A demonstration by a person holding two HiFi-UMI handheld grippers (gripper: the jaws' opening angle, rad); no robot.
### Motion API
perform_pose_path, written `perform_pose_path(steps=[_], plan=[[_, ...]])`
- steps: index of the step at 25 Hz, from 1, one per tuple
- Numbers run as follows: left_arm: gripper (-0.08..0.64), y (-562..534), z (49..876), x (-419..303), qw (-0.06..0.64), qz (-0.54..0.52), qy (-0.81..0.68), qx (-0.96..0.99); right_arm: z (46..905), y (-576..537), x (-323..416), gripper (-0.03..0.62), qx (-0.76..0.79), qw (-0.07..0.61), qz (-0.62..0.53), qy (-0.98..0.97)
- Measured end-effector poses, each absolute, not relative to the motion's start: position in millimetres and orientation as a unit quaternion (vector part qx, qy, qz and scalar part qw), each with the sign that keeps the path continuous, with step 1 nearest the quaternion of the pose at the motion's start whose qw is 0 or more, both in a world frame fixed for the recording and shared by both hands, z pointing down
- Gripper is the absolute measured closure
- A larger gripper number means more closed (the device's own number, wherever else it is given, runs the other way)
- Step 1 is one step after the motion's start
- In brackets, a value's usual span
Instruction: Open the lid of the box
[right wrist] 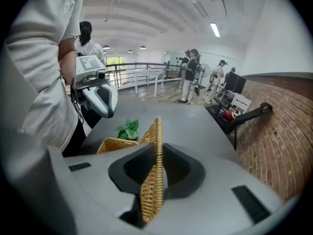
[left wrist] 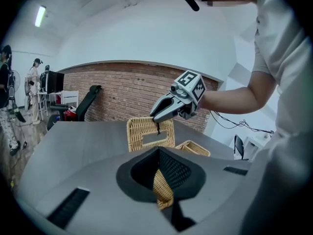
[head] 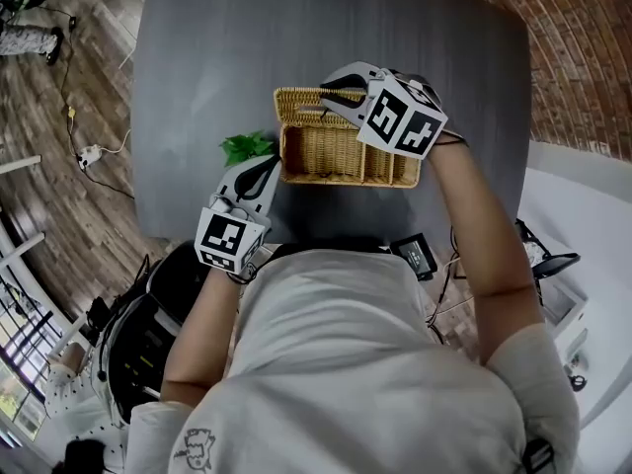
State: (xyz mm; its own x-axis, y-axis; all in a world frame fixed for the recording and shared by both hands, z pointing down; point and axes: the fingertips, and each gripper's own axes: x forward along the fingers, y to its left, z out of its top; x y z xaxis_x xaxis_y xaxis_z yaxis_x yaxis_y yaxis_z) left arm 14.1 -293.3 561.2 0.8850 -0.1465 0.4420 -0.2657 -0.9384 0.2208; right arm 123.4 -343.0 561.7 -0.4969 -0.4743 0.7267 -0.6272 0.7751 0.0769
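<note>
A wicker box (head: 346,161) stands on the grey table (head: 197,67). Its wicker lid (head: 301,102) is tilted up along the far side and stands nearly upright in the left gripper view, lid (left wrist: 146,133). My right gripper (head: 331,95) is shut on the lid's top edge; the weave (right wrist: 154,180) runs between the pads of the right gripper (right wrist: 157,155). My left gripper (head: 269,166) is shut on the box's left wall, a strip of wicker (left wrist: 163,190) pinched in its jaws. The box's inside (right wrist: 115,145) looks empty.
A green leafy sprig (head: 247,146) lies on the table just left of the box. A black device (head: 415,255) sits at the table's near edge. Brick wall to the right, wooden floor with cables to the left. Several people stand far behind.
</note>
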Motion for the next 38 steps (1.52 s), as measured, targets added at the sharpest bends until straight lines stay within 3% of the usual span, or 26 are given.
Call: perform_pose_path(steps=[4, 19, 26, 38], plan=[[0.549, -301, 566, 12, 0.147, 0.220, -0.105, 0.959, 570, -365, 132, 0.532, 0.324, 0.357, 0.123, -0.867], [0.549, -310, 570, 19, 0.149, 0.229, -0.106, 0.956, 604, -392, 157, 0.528, 0.323, 0.352, 0.163, -0.863], [0.549, -307, 558, 14, 0.135, 0.220, -0.111, 0.960, 591, -387, 162, 0.485, 0.357, 0.359, 0.147, -0.850], [0.549, -286, 531, -17, 0.098, 0.196, -0.107, 0.970, 547, -331, 137, 0.486, 0.447, 0.311, 0.119, -0.830]])
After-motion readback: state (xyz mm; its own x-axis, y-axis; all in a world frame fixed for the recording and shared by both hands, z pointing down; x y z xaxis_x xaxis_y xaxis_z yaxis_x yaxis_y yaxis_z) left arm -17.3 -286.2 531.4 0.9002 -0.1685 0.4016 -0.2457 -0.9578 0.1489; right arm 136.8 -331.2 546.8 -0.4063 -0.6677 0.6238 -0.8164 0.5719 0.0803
